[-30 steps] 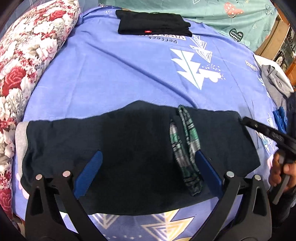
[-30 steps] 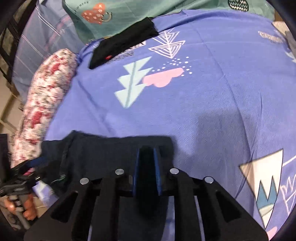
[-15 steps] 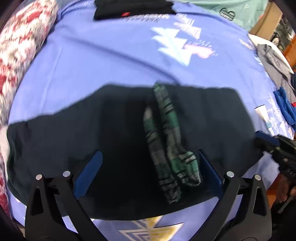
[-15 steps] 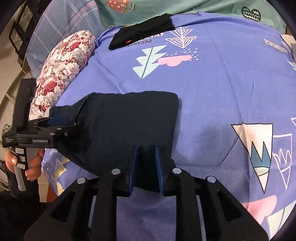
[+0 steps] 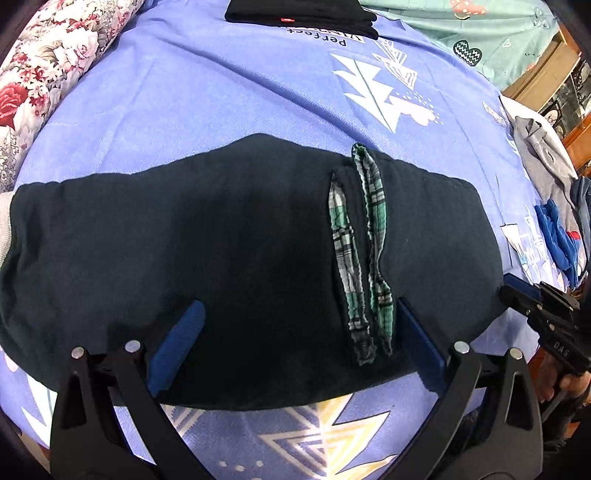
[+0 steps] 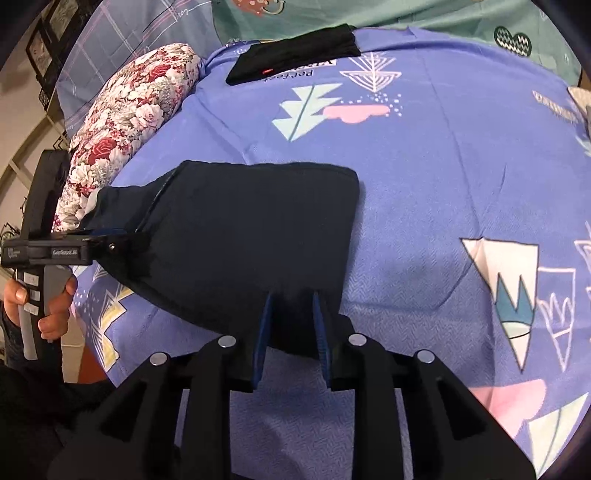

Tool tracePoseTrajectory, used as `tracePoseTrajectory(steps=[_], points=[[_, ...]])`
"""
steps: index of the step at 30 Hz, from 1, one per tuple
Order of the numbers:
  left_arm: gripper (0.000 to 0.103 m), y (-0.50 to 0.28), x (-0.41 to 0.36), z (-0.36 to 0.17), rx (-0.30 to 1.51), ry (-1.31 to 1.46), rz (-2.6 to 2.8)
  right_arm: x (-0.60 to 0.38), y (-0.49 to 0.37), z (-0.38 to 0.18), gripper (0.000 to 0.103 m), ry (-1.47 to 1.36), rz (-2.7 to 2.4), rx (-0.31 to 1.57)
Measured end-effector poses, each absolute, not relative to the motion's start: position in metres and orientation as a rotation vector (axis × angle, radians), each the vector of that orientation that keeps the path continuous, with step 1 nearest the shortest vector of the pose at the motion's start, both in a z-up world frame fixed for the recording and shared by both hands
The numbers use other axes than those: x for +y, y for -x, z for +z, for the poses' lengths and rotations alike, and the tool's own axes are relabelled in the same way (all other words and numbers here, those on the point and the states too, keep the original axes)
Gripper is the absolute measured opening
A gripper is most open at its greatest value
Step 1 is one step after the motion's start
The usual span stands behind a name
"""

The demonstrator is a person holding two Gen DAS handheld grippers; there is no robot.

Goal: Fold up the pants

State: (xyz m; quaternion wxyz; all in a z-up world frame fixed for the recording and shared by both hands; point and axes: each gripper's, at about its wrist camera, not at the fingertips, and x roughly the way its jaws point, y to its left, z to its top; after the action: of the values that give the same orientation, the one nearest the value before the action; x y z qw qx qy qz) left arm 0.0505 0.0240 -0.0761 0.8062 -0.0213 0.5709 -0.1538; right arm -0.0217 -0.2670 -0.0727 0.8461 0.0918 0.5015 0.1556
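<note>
Dark navy pants [image 5: 240, 258] lie folded across the blue patterned bedsheet [image 5: 221, 92], with a green plaid pocket lining [image 5: 364, 251] showing on top. My left gripper [image 5: 295, 332] is open, its blue fingers spread wide over the near edge of the pants. In the right wrist view the pants [image 6: 251, 229] lie ahead, and my right gripper [image 6: 291, 325] has a narrow gap, with the pants' near corner between its fingers. The right gripper also shows at the right edge of the left wrist view [image 5: 524, 295].
A folded black garment [image 5: 299, 14] lies at the far side of the bed. A floral pillow [image 5: 48, 55] runs along the left. Grey and blue clothes [image 5: 554, 206] are piled at the right edge. A teal blanket [image 6: 406, 18] lies beyond.
The left gripper has drawn back and the pants look flatter and wider under it. The right gripper's fingers have parted slightly at the pants' corner.
</note>
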Motion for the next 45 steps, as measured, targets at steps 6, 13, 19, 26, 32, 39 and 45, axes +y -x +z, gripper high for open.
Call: tracePoseTrajectory(steps=[6, 13, 19, 26, 32, 39, 45], points=[[0.101, -0.048, 0.021, -0.075, 1.209, 0.018, -0.329, -0.267, 0.012, -0.055, 0.026, -0.17, 0.337, 1.041], [0.101, -0.069, 0.024, -0.065, 1.225, 0.087, -0.296, -0.275, -0.046, -0.06, 0.027, -0.271, 0.281, 1.009], [0.101, -0.075, 0.02, -0.082, 1.243, 0.044, -0.265, -0.268, -0.062, -0.085, 0.033, -0.318, 0.301, 1.058], [0.101, -0.069, 0.031, -0.065, 1.245, 0.107, -0.268, -0.275, -0.041, -0.06, 0.045, -0.343, 0.337, 1.021], [0.101, -0.046, 0.081, -0.03, 1.156, 0.188, -0.233, -0.28, -0.018, -0.047, 0.051, -0.362, 0.337, 0.974], [0.101, -0.02, 0.167, -0.014, 1.114, 0.331, -0.064, -0.258, -0.005, -0.047, 0.053, -0.301, 0.369, 1.001], [0.101, -0.022, 0.211, -0.036, 1.15, 0.475, 0.009, -0.241, 0.009, -0.057, 0.055, -0.194, 0.383, 1.061]])
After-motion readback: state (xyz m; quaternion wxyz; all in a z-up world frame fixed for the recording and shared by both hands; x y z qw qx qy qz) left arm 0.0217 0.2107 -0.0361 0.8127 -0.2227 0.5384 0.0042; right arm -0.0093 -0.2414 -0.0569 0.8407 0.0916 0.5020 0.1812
